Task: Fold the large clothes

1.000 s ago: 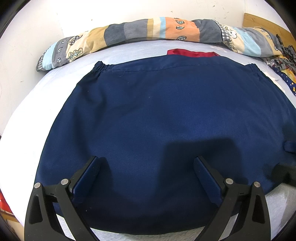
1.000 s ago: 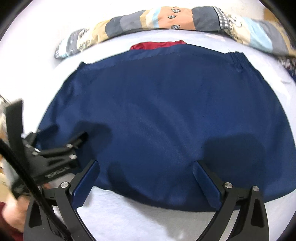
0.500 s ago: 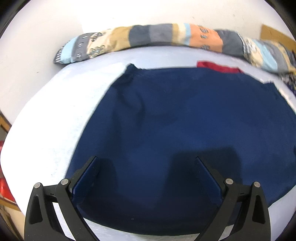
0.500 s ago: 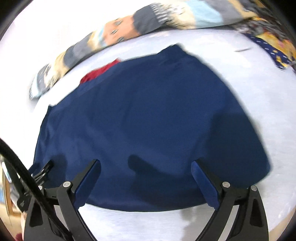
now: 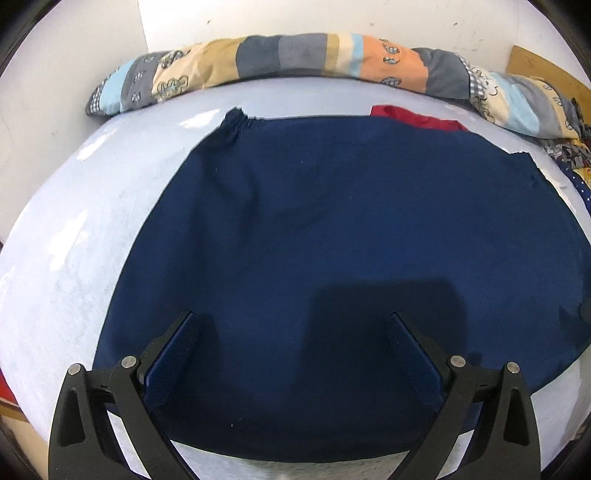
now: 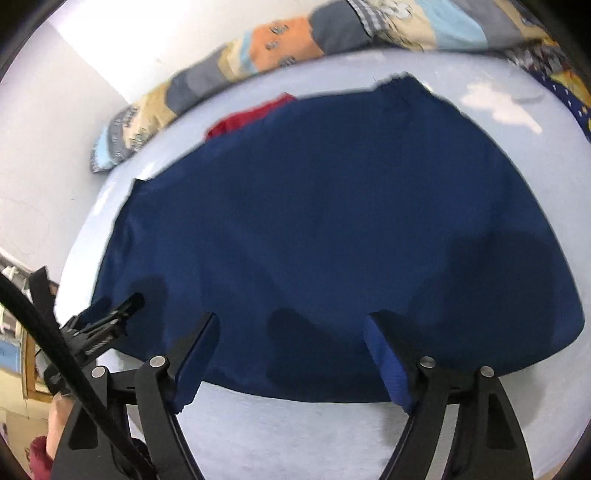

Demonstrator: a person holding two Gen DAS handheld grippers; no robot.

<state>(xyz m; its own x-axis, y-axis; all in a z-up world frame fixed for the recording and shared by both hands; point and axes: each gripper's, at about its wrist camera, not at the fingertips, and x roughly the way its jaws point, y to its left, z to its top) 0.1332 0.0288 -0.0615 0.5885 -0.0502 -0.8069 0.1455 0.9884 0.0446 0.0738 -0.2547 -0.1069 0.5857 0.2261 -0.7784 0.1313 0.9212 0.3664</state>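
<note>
Navy garment (image 5: 332,229) lies spread flat on a pale bed sheet (image 5: 85,229), filling most of both wrist views. Nearest the left camera, the left tool (image 5: 291,325) hovers over the cloth's near edge at 6 o'clock, its blue-padded fingers (image 5: 173,354) wide apart and holding nothing; a square shadow falls on the fabric between them. In the right wrist view the right tool (image 6: 291,332) sits likewise at 6 o'clock over the near hem, tilted slightly, its fingers (image 6: 384,354) spread with nothing between them. That same view catches the left tool (black, pointing inward) at about 8 o'clock, over the garment's corner. Farther up, the cloth ends in a gathered elastic corner (image 5: 238,118) at 11 o'clock in the left view. A red cloth (image 5: 413,118) peeks out from behind the far edge at 1 o'clock. Beyond it, a rolled patchwork quilt (image 5: 295,59) runs along the white wall (image 5: 258,18) at 12 o'clock.
</note>
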